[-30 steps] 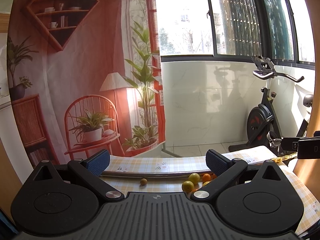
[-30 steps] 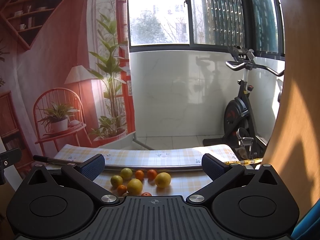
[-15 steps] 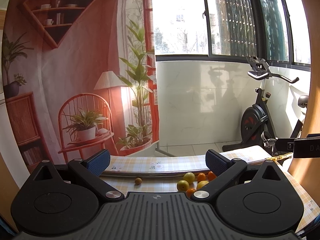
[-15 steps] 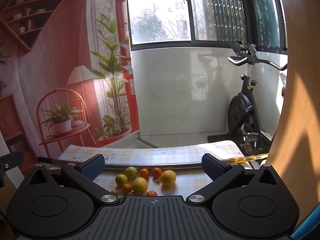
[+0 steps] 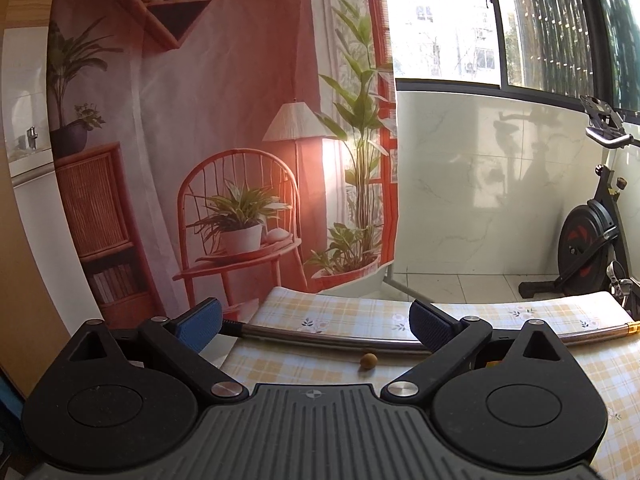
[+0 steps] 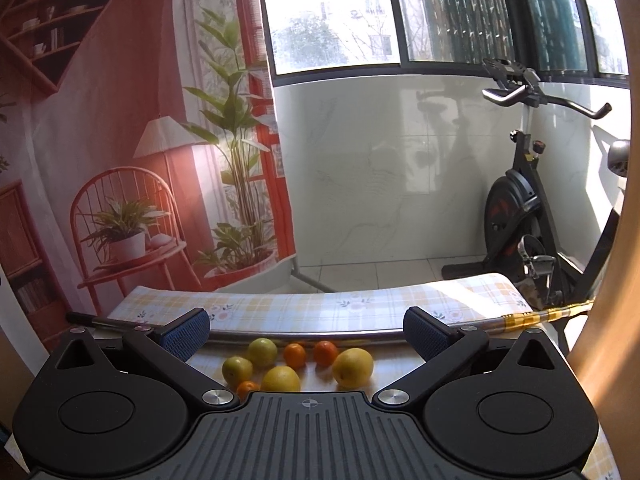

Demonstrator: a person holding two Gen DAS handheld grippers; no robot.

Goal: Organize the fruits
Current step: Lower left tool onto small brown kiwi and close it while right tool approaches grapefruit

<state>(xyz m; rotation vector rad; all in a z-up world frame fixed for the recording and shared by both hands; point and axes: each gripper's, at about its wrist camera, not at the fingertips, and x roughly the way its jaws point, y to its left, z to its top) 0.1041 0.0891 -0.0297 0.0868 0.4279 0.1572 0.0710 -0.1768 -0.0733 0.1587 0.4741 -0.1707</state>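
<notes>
On the counter one small brown fruit lies alone before the wide, empty left tongs; the citrus pile sits between the wide, empty right tongs. Better to lower slowly and center one fruit, because round fruits roll

Left gripper: jaws wide apart, nothing between them.
Small brown fruit: alone on the checked tablecloth, just ahead, nearer the right finger.
Metal rod: lying crosswise just beyond the fruit.
</notes>
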